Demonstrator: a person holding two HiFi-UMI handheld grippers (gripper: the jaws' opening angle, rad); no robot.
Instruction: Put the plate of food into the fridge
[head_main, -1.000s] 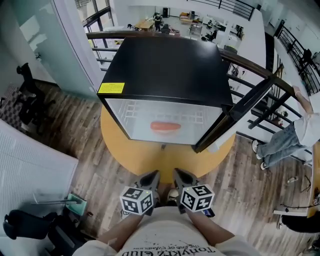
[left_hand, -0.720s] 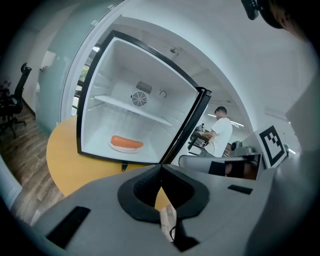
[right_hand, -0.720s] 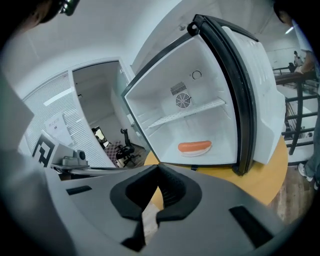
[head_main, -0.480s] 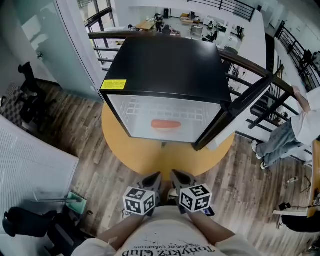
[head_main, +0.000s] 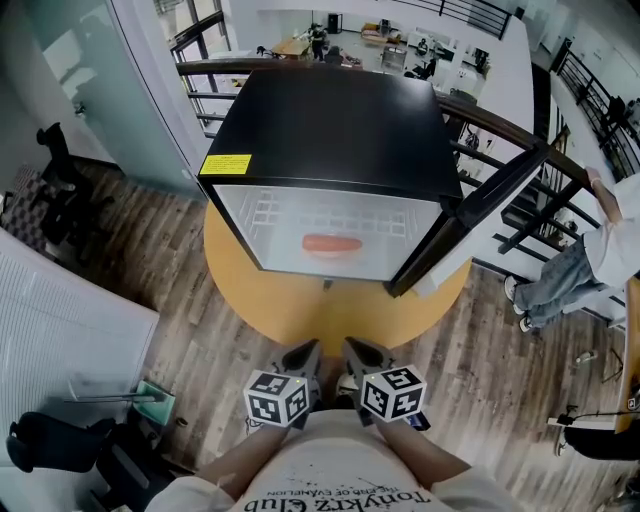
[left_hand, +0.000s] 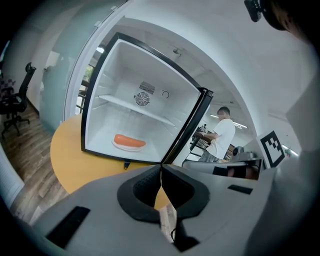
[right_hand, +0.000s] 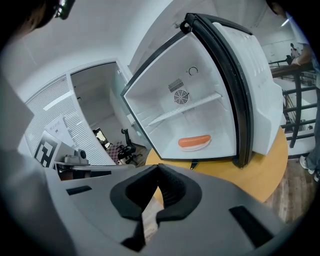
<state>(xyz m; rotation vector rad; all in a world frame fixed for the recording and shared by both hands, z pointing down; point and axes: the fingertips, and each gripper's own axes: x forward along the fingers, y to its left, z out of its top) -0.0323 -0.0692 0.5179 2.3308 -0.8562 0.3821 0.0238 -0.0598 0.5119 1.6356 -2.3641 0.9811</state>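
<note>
Plate of food (head_main: 331, 244) inside open fridge (head_main: 330, 130); both grippers empty
Plate with sausage lies on fridge floor, under the shelf; fridge stands on round yellow table (head_main: 330, 312), door (head_main: 470, 225) swung right; left hand-held gripper (head_main: 304, 350) and right hand-held gripper (head_main: 353, 347) side by side near person's torso, jaws together, nothing between

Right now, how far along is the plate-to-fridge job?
Done: plate sits inside the fridge. In hand: nothing; left hand-held gripper and right hand-held gripper are shut, empty. Left: door stands open, probably to close.
</note>
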